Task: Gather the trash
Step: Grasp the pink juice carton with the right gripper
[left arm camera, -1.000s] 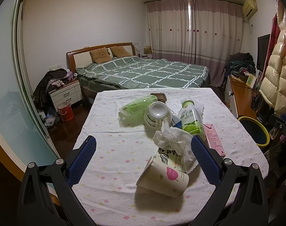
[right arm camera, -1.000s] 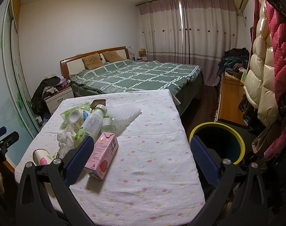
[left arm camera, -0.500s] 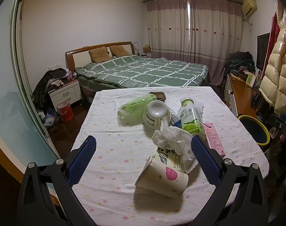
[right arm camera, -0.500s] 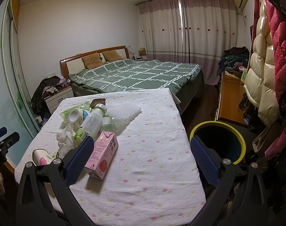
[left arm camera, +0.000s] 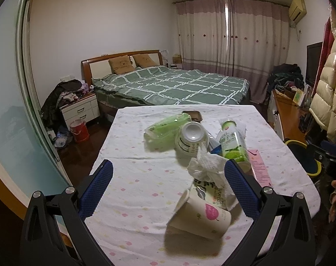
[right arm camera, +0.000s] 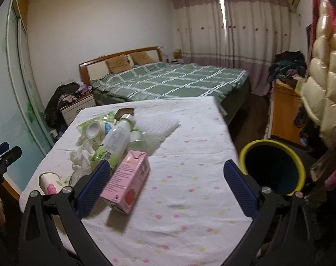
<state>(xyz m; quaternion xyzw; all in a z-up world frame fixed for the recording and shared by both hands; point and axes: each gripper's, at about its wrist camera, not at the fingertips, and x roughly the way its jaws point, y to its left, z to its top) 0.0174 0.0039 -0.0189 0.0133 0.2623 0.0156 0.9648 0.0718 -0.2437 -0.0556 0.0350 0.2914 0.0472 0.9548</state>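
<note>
The left gripper (left arm camera: 168, 175) is spread wide and holds nothing; a paper cup (left arm camera: 201, 215) lies tipped between its fingers, crumpled tissue (left arm camera: 206, 168) just ahead. The right gripper (right arm camera: 167, 173) is equally wide and empty; a pink carton (right arm camera: 127, 184) lies by its left finger, the yellow-rimmed bin (right arm camera: 273, 168) beyond its right.

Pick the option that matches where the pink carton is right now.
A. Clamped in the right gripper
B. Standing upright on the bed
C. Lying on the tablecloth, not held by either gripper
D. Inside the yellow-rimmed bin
C: the pink carton lies on its side on the tablecloth beside the bottle, with the right gripper wide open and the yellow-rimmed bin off the table's edge.
</note>
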